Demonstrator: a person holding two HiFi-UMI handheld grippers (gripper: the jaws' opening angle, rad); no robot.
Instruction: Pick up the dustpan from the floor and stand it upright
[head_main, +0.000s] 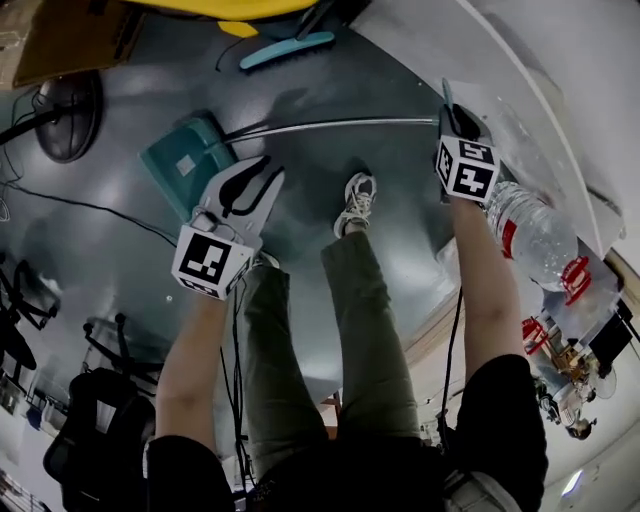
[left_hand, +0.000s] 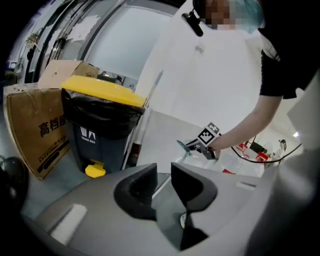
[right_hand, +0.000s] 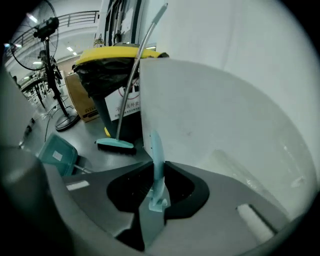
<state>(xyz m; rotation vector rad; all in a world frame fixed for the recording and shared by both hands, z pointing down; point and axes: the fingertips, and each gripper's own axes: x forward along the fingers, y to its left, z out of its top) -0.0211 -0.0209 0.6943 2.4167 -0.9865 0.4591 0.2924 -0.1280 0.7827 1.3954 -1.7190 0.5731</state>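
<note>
- The right gripper has its fingers clenched on the pale teal plastic grip at the end of the long silver metal pole.
- The left gripper has its fingers slightly apart and grasping nothing; the pole shows through the gap beyond them.
- The teal plastic dustpan sits low at the grey floor, on the near side of the black bin with a yellow lid.
- A teal-headed broom stands just beside the bin.

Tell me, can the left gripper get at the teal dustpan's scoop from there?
Probably yes. The scoop lies just beyond the left gripper, whose jaws stand apart, with nothing in between; the right gripper grips only the handle, at the far end.
</note>
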